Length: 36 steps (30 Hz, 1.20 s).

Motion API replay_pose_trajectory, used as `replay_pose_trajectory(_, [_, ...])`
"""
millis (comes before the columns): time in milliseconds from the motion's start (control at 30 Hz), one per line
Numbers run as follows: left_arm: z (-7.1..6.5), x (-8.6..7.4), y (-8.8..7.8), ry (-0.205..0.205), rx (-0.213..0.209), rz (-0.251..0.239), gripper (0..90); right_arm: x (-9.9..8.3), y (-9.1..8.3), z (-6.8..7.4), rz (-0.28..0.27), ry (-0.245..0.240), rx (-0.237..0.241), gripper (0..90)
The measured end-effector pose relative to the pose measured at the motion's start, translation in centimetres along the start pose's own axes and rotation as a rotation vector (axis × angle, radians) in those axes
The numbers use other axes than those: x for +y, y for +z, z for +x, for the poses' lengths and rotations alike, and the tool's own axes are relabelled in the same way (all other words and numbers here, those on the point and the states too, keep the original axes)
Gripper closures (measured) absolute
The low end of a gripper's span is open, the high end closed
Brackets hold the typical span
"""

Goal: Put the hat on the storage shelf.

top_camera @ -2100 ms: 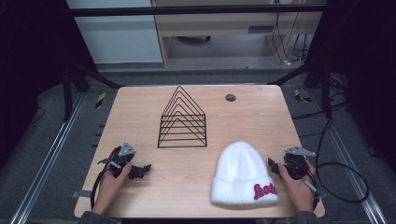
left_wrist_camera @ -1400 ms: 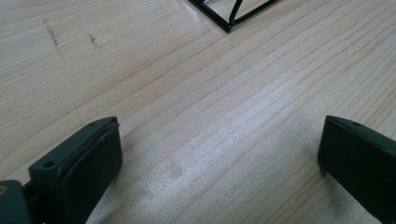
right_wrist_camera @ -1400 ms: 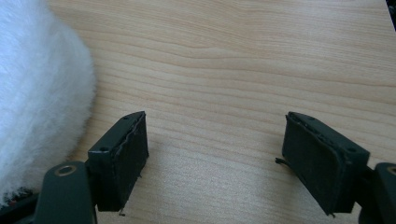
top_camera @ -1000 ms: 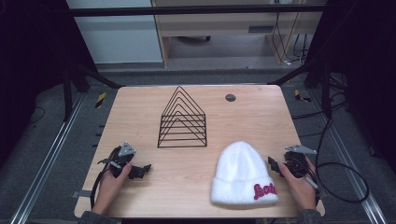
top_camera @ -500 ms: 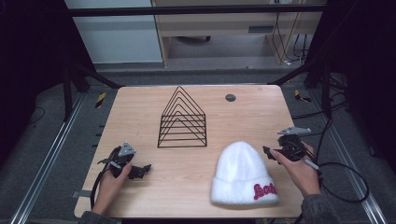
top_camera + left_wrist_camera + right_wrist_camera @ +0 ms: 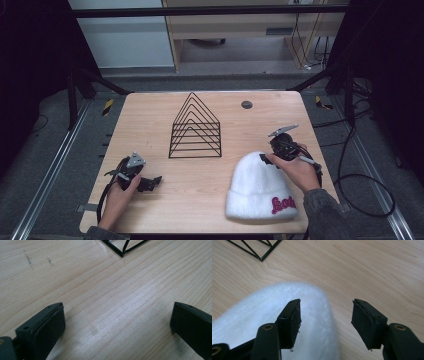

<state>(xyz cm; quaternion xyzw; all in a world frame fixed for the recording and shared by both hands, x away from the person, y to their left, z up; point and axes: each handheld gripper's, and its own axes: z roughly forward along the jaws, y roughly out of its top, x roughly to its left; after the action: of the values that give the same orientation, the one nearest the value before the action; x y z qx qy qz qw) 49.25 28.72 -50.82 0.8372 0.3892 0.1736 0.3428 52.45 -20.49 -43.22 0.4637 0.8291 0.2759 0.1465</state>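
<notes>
One wooden table (image 6: 150, 115). One black wire rack (image 6: 195, 129) of nested triangles at its centre. One white knit beanie (image 6: 260, 189) at five o'clock. One small dark disc (image 6: 246, 104) at one o'clock. Two handheld grippers: left gripper (image 6: 150, 182), right gripper (image 6: 265, 158).

The left hand (image 6: 120, 192) holds its black two-jaw tool (image 6: 144, 184) low at the near left with jaws spread wide, while the right hand (image 6: 296, 170) holds its black tool (image 6: 265, 159) tilted, jaws parted
</notes>
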Motion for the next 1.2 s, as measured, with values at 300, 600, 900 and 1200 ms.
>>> replay_pose_trajectory(300, [0.0, 0.0, 0.0, 0.0, 0.0, 0.0, 0.0, 0.6, 2.8, 0.3, 0.06, 0.005, 0.031, 48.2])
replay_pose_trajectory(600, [0.0, 0.0, 0.0, 0.0, 0.0, 0.0, 0.0, 0.2, 3.8, 0.1, 0.08, 0.02, 0.111, 79.9])
replay_pose_trajectory(900, [0.0, 0.0, 0.0, 0.003, 0.0, 0.001, 0.0, -0.4, -0.2, 1.0, -0.075, -0.007, 0.118, 82.9])
replay_pose_trajectory(1200, [-0.1, 0.1, 0.1, -0.009, 0.008, 0.0, 0.0, -1.6, -5.7, 2.6, -0.268, -0.062, 0.115, 83.1])
